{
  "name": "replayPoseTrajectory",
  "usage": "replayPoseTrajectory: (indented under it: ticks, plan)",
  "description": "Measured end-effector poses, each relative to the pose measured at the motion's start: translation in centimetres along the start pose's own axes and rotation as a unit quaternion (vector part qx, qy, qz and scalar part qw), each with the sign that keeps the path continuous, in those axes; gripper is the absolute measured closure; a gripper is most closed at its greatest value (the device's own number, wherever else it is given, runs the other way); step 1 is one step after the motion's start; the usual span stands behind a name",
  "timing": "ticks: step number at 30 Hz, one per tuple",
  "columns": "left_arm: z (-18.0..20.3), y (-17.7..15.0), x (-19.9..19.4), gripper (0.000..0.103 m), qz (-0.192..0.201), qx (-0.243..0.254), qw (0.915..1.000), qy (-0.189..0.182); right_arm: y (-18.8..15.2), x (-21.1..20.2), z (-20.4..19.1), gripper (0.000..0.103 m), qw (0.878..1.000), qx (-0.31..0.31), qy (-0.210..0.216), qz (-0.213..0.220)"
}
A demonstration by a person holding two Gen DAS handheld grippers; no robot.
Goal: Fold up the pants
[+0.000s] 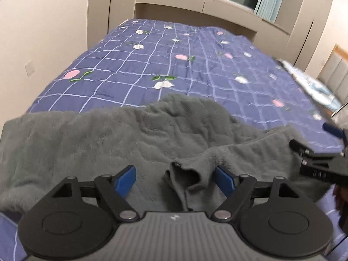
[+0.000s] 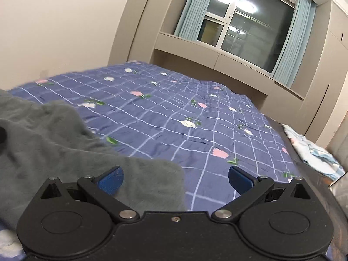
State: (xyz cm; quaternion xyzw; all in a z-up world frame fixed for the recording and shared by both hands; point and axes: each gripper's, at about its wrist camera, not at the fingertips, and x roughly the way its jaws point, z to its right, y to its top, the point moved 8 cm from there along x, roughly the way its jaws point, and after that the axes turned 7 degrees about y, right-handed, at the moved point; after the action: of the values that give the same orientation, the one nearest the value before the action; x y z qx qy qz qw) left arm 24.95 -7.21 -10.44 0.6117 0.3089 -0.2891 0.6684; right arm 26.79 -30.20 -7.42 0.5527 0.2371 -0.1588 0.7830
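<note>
Both wrist views, low, share the bed point(image 1: 152, 65).

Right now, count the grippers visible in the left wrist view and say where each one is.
2. The left gripper fills the bottom of the view, fingers open above the grey pants. The right gripper enters from the right edge, only partly visible.

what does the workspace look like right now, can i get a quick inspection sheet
surface: bed with blue checked floral quilt, rumpled
job's things: grey fleece pants lying bunched on the near edge, a folded bit between the left tool's fingers
clutter: pale blue cloth heaped at the bed's right side
grippers: left tool open over the pants; right tool open, over the pants' edge and quilt
cables: nothing seen
surroundings: beige walls, cabinets, window with light blue curtains, dark outside
</note>
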Motion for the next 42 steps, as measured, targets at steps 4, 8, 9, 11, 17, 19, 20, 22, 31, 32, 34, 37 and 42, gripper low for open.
replayPoseTrajectory:
  ticks: [4,8,9,11,17,19,20,22,31,32,34,37,42]
  plan:
    - [-0.2,-0.7,2.3,0.013,-0.009,0.017,0.9996,0.018,-1.9,3.5,0.5,0.001,0.999,-0.003,-0.01,-0.039]
    - [0.0,-0.7,2.2,0.011,-0.001,0.032,0.9994,0.015,-3.3,3.6,0.5,0.001,1.0,0.017,-0.017,-0.009]
    - [-0.2,-0.5,2.0,0.01,-0.005,0.027,0.9996,0.01,-3.3,3.4,0.5,0.001,1.0,0.018,-0.017,-0.01]
    - [-0.8,-0.6,1.4,0.004,-0.013,0.017,0.9997,0.011,-2.6,2.6,0.5,0.001,0.999,0.024,-0.018,-0.011]
    - [-1.5,-2.4,0.8,0.001,-0.019,0.044,0.9979,0.044,-1.0,-1.3,-5.0,0.0,0.998,0.011,0.053,0.024]
    - [-1.3,-2.5,0.6,0.001,-0.013,0.048,0.9976,0.049,-2.1,-0.6,-7.9,0.001,0.996,-0.008,0.089,-0.007]
    - [-1.4,-2.4,0.6,0.001,-0.014,0.046,0.9977,0.048,-2.5,-0.3,-8.6,0.001,0.997,-0.012,0.078,-0.014]
    - [-1.9,-2.1,-0.1,0.001,-0.023,0.03,0.9984,0.043,-2.6,-0.3,-8.7,0.001,0.998,0.003,0.062,-0.01]
    - [-7.2,-0.6,-6.6,0.0,0.035,0.057,0.9908,0.117,-0.6,-3.7,-11.5,0.0,0.995,0.058,0.081,0.019]
    - [-7.9,-0.7,-7.0,0.0,0.038,0.057,0.9895,0.127,-1.0,-3.2,-12.8,0.0,0.996,0.044,0.076,0.005]
    - [-9.2,-1.3,-7.6,0.0,0.047,0.047,0.9888,0.134,-1.7,-2.1,-14.4,0.001,0.998,0.023,0.051,-0.007]
    - [-10.4,-1.7,-7.7,0.0,0.054,0.039,0.989,0.132,-1.4,-2.8,-14.0,0.001,0.998,0.042,0.048,0.007]
    - [-12.2,-1.7,-5.3,0.0,0.038,0.02,0.9868,0.156,2.6,-3.9,-11.3,0.0,0.994,0.029,0.094,0.049]
